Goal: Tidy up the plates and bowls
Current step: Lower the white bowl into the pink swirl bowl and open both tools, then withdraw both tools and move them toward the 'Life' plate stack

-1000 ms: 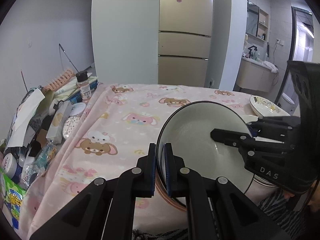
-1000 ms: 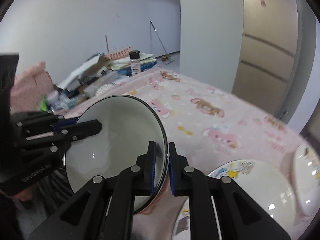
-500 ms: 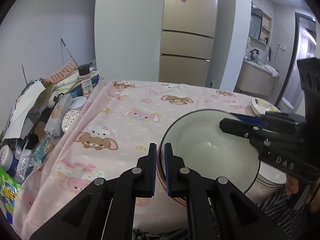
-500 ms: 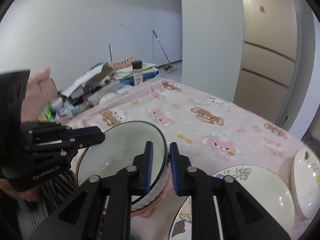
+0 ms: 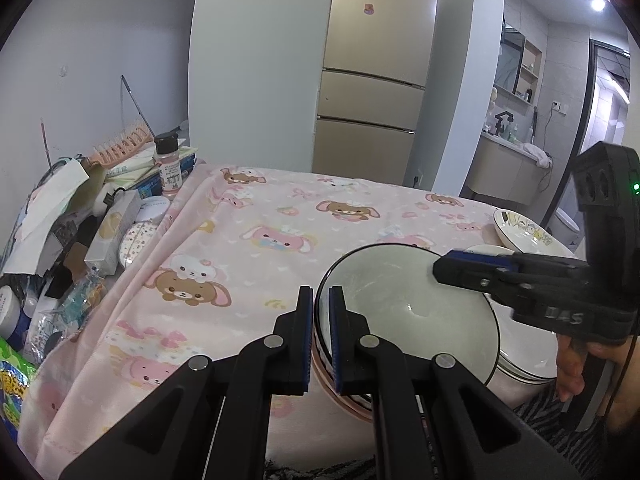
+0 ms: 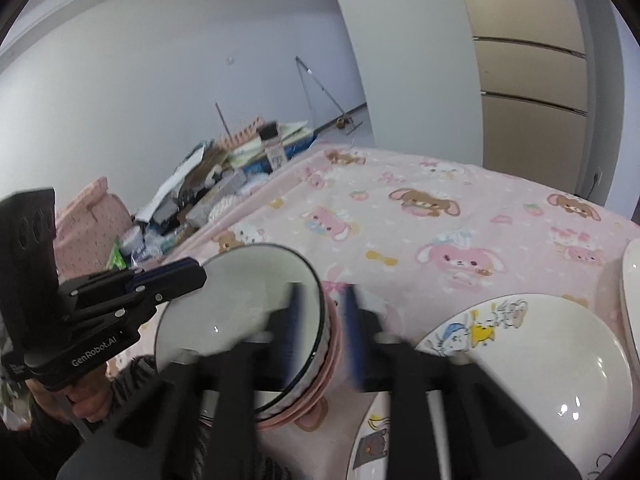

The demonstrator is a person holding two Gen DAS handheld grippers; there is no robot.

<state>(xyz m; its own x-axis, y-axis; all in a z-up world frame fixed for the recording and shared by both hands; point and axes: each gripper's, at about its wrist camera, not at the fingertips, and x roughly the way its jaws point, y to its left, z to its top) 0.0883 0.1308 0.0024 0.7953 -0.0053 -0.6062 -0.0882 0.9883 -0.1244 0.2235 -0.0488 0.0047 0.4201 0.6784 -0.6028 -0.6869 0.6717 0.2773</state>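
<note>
Right claw (image 6: 320,328) opening around bowl (image 6: 240,312) rim (blurred).

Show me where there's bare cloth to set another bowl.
Free: the pink cloth between the clutter pile and the stacked bowls, back to the far edge. Crowded: the near corner with the bowls and the plates.

- A white round ceramic bowl with a dark rim (image 5: 408,312) sits nested on a stack of pink-sided bowls (image 6: 320,384), at the near edge of a pink cartoon-print cloth-covered table (image 5: 280,240).
- The black left gripper (image 5: 320,312) clamps the bowl's left rim; the black right gripper (image 6: 320,320) straddles the opposite rim, jaws opening.
- Right of the stack lies a white cartoon-printed plate (image 6: 520,360).
- A heap of boxes and bottles (image 5: 80,220) lies along the table's left side (tallest at the far end).
</note>
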